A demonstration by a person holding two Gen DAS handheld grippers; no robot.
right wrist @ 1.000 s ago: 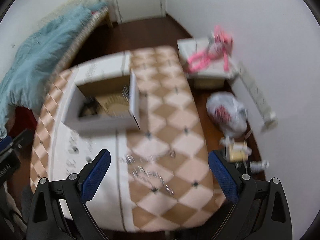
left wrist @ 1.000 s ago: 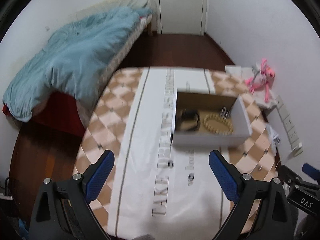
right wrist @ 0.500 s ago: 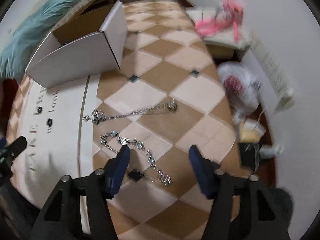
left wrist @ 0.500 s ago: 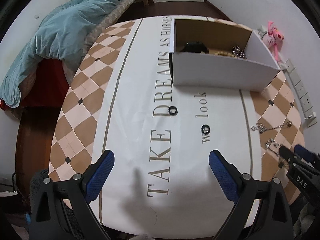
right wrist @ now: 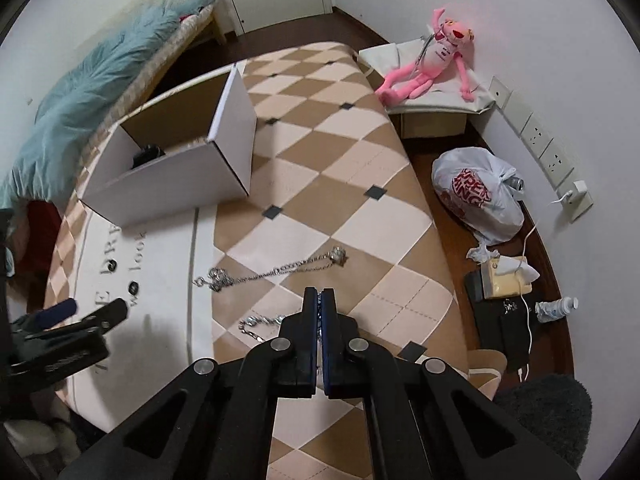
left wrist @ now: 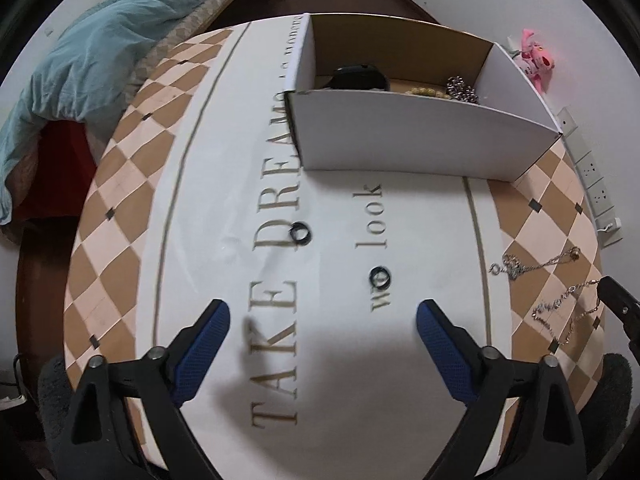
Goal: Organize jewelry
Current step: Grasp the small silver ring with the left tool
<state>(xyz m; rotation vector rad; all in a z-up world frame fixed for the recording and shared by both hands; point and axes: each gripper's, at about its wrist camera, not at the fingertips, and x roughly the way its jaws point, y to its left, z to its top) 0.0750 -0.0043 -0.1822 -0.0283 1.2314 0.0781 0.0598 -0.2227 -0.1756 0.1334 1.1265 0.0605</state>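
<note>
Bedroom clutter surrounds a low table (left wrist: 120, 216) under a cloth of tan and cream diamonds with a white printed strip down its middle, and the jewelry lies scattered on it.

Taking the white cardboard box (left wrist: 408, 136) at the far end as the landmark, the right gripper (right wrist: 319, 296) is the thing farthest from it on the near side, pitched steeply down, its blue pads clenched together on the near silver chain (right wrist: 256, 326). Links run off to the left of its tips, and a glint shows in the slit between the pads. Between that chain and the box lies a second silver chain (right wrist: 276, 269) with a small pendant, untouched.

The left gripper (left wrist: 322, 320) also tilts down over the white strip, jaws wide with nothing between them and narrowing slightly. Two small black rings (left wrist: 300, 234) (left wrist: 379, 277) lie between it and the box, one just beyond its right pad.

A good lift here probably means rising slowly and straight, so the chain's trailing length clears the cloth without snagging, then carrying it over the box's near wall before letting go. Inside the box sit a dark band, pale beads and a silvery cluster, so lowering the chain beside them would spare tangles.
</note>
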